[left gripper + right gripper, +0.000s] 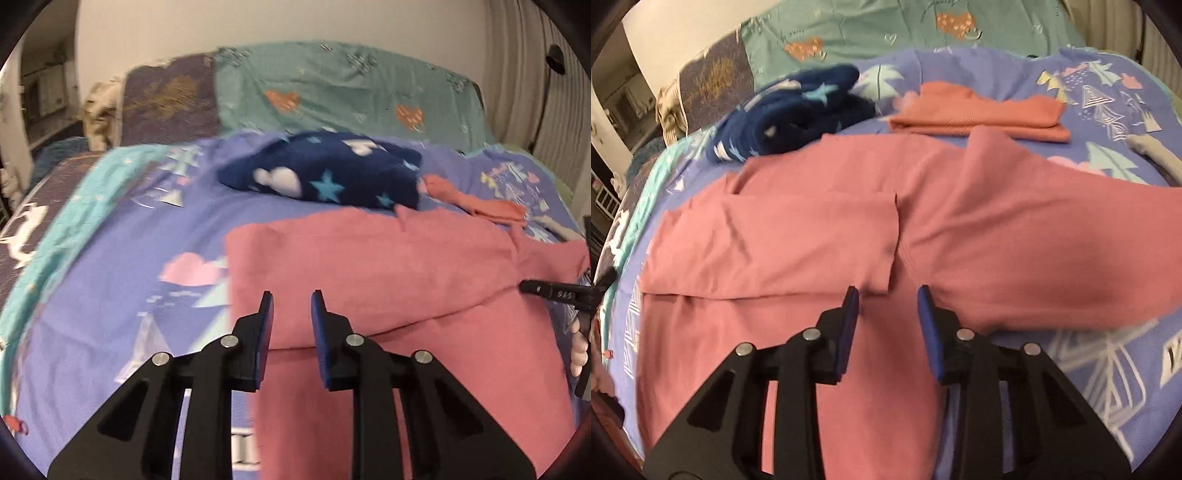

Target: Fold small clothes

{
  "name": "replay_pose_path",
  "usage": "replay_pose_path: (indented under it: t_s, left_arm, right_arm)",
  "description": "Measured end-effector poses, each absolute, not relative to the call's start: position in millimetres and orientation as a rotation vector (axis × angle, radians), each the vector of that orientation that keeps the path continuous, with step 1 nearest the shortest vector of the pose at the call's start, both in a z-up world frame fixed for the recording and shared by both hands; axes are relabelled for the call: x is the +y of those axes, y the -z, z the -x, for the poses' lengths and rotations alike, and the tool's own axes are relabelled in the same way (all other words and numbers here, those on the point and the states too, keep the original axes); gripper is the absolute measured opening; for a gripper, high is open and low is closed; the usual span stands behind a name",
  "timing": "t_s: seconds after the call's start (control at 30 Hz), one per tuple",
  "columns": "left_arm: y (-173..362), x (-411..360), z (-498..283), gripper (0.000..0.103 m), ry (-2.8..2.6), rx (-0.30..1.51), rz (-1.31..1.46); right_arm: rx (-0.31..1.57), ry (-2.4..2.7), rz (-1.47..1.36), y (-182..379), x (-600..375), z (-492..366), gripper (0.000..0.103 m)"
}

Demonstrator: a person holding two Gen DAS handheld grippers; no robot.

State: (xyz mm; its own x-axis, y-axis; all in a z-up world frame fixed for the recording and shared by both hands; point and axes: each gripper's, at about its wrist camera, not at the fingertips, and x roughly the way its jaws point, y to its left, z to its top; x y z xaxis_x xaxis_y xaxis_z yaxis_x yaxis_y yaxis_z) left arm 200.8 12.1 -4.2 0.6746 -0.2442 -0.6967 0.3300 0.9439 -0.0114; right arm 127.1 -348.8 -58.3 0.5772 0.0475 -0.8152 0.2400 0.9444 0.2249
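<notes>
Nearest in the left wrist view: left claw [291,301], blue pads apart, nothing between them, hovering over the near left part of the pink garment [388,266]. Nearest in the right wrist view: right claw [888,295], pads likewise apart and empty, above the same pink garment [820,236], close to the edge of a flap folded across its left half. Under it all, purple printed bedspread [1108,365]. At the right edge of the left view, part of the right claw's black body with fingers [578,354] of a hand. Farther back: folded orange garment [979,114], flat and just beyond the pink one; bunched navy star-print fleece [325,173] to its left. Farthest: teal heart-print cover [332,85] against the wall.
</notes>
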Motion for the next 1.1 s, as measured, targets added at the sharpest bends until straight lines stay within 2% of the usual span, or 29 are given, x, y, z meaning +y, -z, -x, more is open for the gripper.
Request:
replay_pose_path:
  t_s: [0.07,0.13,0.17,0.33,0.47,0.67,0.8,0.83,0.9,0.93,0.97,1.1]
  left_arm:
    - [25,-6,-215,0.041,0.349,0.838,-0.13]
    - [61,-22,-229,0.046,0.326,0.919,-0.191]
    - [67,-23,-226,0.048,0.321,0.869,-0.189]
    - [64,-26,-221,0.049,0.31,0.868,-0.198]
    - [64,-28,-222,0.05,0.301,0.865,-0.211]
    - [66,-31,-225,0.055,0.273,0.856,-0.242]
    - [65,-28,-225,0.056,0.276,0.857,-0.227]
    - [65,-27,-224,0.056,0.276,0.856,-0.225]
    - [65,-27,-225,0.056,0.277,0.855,-0.222]
    - [66,-27,-225,0.056,0.277,0.856,-0.222]
    - [66,-27,-225,0.057,0.278,0.857,-0.221]
    - [66,-27,-226,0.057,0.28,0.858,-0.216]
  right_arm:
    - [0.881,0.109,-0.383,42,-364,-107,0.033]
    - [0.8,0.159,-0.421,23,-393,-83,0.033]
    - [0.746,0.209,-0.455,10,-420,-64,0.033]
    - [0.58,0.513,-0.727,-13,-564,26,0.034]
    - [0.573,0.682,-0.919,-3,-634,61,0.038]
    - [0.607,0.797,-0.931,-14,-648,28,0.06]
    - [0.712,0.863,-0.933,-4,-657,4,0.06]
    - [0.727,0.878,-0.944,2,-661,-2,0.057]
    - [0.724,0.899,-0.955,9,-665,5,0.04]
    - [0.708,0.901,-0.961,11,-667,12,0.026]
    - [0.685,0.891,-0.978,12,-668,23,0.018]
    - [0.568,0.815,-1.107,24,-682,60,0.011]
